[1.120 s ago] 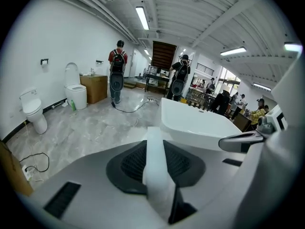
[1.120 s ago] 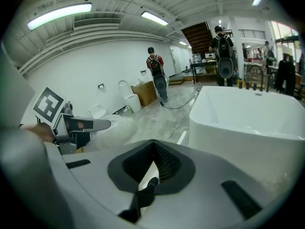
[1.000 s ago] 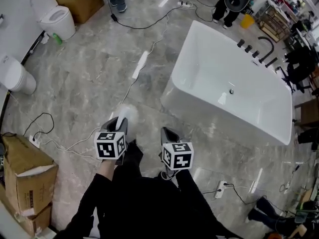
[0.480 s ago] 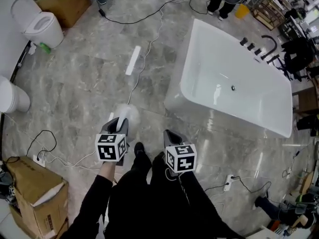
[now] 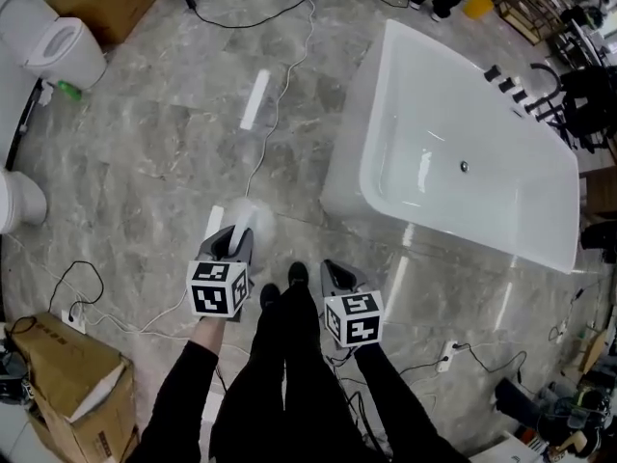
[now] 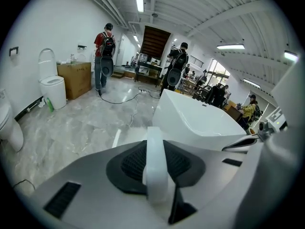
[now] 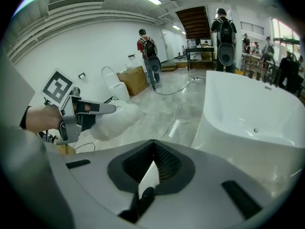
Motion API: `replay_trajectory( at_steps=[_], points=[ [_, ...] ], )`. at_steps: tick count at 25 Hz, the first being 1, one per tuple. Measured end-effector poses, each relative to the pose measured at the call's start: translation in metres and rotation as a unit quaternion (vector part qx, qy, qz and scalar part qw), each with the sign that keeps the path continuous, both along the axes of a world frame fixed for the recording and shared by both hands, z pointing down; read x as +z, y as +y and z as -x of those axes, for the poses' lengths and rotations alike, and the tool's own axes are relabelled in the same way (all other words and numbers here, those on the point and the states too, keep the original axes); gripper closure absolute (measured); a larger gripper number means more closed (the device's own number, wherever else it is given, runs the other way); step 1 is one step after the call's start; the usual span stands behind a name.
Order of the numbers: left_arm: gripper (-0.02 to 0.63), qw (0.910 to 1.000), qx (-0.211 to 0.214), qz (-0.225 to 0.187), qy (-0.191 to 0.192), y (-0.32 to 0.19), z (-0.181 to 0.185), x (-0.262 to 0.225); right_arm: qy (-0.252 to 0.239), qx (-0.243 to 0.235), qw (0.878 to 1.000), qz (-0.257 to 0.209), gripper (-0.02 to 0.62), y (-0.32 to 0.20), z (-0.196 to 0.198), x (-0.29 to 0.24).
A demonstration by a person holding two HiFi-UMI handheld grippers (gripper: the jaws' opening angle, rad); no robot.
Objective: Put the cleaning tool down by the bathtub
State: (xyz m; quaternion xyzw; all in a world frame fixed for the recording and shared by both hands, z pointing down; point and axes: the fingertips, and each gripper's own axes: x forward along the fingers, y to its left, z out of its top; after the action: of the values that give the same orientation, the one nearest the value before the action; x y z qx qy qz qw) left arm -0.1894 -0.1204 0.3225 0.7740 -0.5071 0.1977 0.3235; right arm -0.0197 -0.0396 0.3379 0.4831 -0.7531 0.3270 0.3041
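Observation:
The cleaning tool [image 5: 247, 219] is a white fluffy duster. My left gripper [image 5: 234, 240] is shut on it and holds it above the grey marble floor, left of the white bathtub [image 5: 349, 167]. In the left gripper view its white handle [image 6: 156, 168] runs between the jaws, with the bathtub [image 6: 190, 120] ahead to the right. The right gripper view shows the left gripper [image 7: 106, 109] with the fluffy head [image 7: 116, 119] beside the bathtub [image 7: 224, 113]. My right gripper [image 5: 334, 274] hangs beside my legs with its jaws together and nothing held.
A toilet [image 5: 53, 41] stands at the far left and a second one [image 5: 14, 201] below it. Cardboard boxes [image 5: 82, 389] sit at the lower left. Cables [image 5: 280, 95] and a white power strip [image 5: 255, 99] lie on the floor. People [image 6: 104, 56] stand far back.
The whole view has shifted toward the bathtub, which now lies closer to my right. Both grippers have moved forward and sunk, and the left one still holds the duster.

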Motion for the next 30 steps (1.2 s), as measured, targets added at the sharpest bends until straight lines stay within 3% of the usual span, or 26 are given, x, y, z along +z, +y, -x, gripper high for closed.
replay_trajectory(
  at_steps=[7, 13, 20, 30],
  points=[
    [0.505, 0.9999, 0.006, 0.006, -0.006, -0.043, -0.011, 0.073, 0.012, -0.025, 1.000, 0.001, 0.594, -0.039, 0.005, 0.080],
    [0.505, 0.9999, 0.007, 0.003, -0.012, -0.070, -0.018, 0.147, 0.027, -0.004, 1.000, 0.000, 0.594, -0.071, -0.004, 0.156],
    [0.505, 0.9997, 0.017, 0.000, -0.018, -0.102, -0.038, 0.228, 0.017, -0.002, 1.000, -0.003, 0.594, -0.100, -0.009, 0.233],
    [0.506, 0.9995, 0.012, -0.026, -0.011, -0.153, -0.055, 0.308, -0.011, 0.007, 1.000, -0.016, 0.595, -0.156, -0.006, 0.315]
  ],
)
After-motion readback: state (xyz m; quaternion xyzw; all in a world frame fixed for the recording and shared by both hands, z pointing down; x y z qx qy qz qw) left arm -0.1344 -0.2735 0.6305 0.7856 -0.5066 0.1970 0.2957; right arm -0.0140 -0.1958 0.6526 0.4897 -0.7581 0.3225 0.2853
